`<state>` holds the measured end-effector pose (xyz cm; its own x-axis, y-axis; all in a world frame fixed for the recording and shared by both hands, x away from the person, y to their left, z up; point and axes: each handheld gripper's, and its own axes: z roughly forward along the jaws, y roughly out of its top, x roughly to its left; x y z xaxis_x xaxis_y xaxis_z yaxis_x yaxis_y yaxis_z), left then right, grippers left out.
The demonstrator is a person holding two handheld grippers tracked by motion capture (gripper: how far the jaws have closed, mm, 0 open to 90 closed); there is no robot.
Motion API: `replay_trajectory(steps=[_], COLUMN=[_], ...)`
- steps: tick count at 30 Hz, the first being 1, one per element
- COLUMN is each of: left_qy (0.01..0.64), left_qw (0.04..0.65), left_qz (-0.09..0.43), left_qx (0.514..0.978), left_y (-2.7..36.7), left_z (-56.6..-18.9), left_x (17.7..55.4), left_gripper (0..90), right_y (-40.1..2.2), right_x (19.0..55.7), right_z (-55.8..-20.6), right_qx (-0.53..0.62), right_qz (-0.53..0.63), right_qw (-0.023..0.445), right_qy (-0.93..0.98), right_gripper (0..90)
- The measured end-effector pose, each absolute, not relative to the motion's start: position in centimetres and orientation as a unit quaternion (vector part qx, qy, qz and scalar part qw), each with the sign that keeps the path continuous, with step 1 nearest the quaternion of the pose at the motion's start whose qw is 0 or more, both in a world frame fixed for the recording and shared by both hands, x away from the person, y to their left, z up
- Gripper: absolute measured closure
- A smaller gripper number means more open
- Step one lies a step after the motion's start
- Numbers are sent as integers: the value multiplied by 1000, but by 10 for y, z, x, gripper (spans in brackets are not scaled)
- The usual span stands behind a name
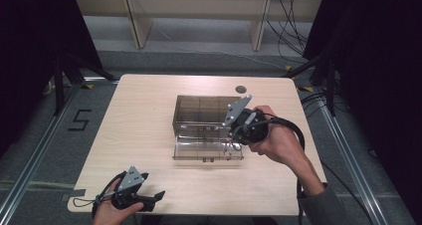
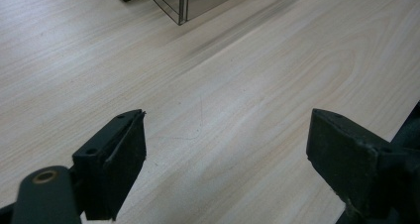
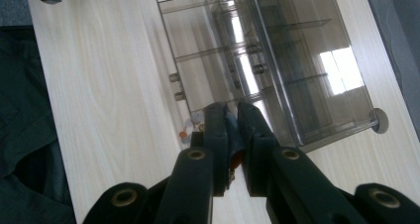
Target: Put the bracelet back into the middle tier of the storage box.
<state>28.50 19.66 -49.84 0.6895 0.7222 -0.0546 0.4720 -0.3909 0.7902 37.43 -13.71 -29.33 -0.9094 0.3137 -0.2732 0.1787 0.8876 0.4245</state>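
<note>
We see a smoky clear compartment box (image 1: 206, 116) mid-counter (image 1: 144, 115), its drawer (image 1: 206, 153) pulled out. Our right gripper (image 3: 233, 117) hangs over the drawer's end, fingers clenched on a small bluish item (image 3: 232, 130). Our left gripper (image 2: 225, 144), fingers released, rests near the counter's front edge.

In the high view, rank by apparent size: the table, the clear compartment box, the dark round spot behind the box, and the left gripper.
1. table, largest by far.
2. clear compartment box.
3. left gripper, though it sits nearer the camera, which may inflate it.
4. dark round spot, smallest.
</note>
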Motion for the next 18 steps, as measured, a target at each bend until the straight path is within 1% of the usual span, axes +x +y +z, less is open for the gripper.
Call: replay_trajectory(steps=[3,4,5,6,7,8,9,10,14,18], left_qy=[363,340,345,365,368,368,354,366,362,361], left_qw=[414,399,403,417,419,419,408,419,415,417], left_qz=[148,163,160,150,149,149,158,155,152,144], left_qx=[822,836,832,819,817,817,827,816,821,822], left_y=[197,200,199,196,196,196,198,195,197,196], left_z=[-498,-497,-497,-498,-498,-498,-498,-499,-498,-499], left_x=[285,289,288,285,284,284,286,285,285,285], left_gripper=[154,153,154,153,153,153,153,153,154,154], right_y=[-139,-139,-140,-140,-140,-140,-140,-141,-142,-143], right_x=[380,382,384,386,386,386,388,393,397,405], right_z=[-292,-292,-293,-294,-295,-295,-296,-298,-303,-318], right_qx=[133,127,130,130,143,143,144,139,153,161], right_qz=[200,197,197,197,195,195,194,196,193,183], right_qw=[167,170,166,167,165,165,168,164,160,154], right_qy=[956,957,957,957,956,956,956,957,956,958], right_gripper=[842,842,842,842,842,842,842,842,842,842])
